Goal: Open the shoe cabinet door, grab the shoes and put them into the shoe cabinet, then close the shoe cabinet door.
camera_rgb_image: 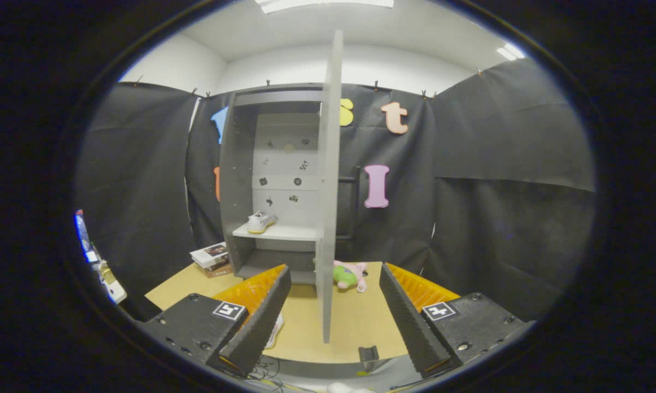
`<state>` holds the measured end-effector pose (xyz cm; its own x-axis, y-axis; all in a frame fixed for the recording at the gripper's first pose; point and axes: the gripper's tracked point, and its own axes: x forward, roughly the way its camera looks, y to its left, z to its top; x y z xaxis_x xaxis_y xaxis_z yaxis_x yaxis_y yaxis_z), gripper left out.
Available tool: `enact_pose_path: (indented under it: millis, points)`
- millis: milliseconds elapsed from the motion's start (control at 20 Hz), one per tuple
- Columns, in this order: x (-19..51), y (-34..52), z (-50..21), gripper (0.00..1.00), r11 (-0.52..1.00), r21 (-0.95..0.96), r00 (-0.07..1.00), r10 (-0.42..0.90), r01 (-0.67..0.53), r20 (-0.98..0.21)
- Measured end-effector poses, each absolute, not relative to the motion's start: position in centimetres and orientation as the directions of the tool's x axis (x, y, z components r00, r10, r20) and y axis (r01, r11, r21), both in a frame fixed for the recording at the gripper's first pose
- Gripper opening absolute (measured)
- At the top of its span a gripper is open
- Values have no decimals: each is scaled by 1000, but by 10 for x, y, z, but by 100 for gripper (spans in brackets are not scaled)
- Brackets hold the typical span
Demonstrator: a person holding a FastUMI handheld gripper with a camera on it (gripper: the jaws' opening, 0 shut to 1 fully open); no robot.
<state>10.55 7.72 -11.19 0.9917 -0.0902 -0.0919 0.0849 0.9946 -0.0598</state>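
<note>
Going L to R. Far off at approx 9 o'clock from the fingers: some small stuff at the booth edge, too blurry to ID. Then 1 stack of books [212, 256] on the wooden tabletop [355, 322], touching the cabinet's lower left corner, approx 11 o'clock from the left finger.

1 shoe cabinet [240, 180] straight ahead at 12, standing on the table. Inside: 1 white shoe [261, 221] w/ yellowish sole, sitting on the white shelf [278, 232], left part of it. Below that, 1 lower compartment, dark, can't make out contents.

1 second shoe [275, 331], white, lying on the tabletop, peeking out right beside the left finger's inner face. So 2 shoes total: 1 in, 1 out.

1 cabinet door [328, 191], swung wide open, seen edge-on, running between the two fingers.

1 plush toy [349, 275], pink + green, on the table just right of the door, approx 11 o'clock from the right finger.

Gripper [328, 322]: fingers spread wide, grasping nothing, door edge in the gap but not touched.
</note>
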Motion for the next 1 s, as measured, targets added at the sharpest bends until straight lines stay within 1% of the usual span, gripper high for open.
enact_pose_path:
  millis: [100,300,700,850,1000]
  points:
    - [103,90,-125,100,996,-55,991,-72,66,-114]
    - [94,122,-164,100,999,-34,977,-3,-5,-215]
    - [107,167,-231,100,992,-17,918,112,-128,-381]
    - [110,176,-251,100,989,-2,889,133,-149,-438]
    - [120,177,-268,100,990,-2,865,122,-140,-488]
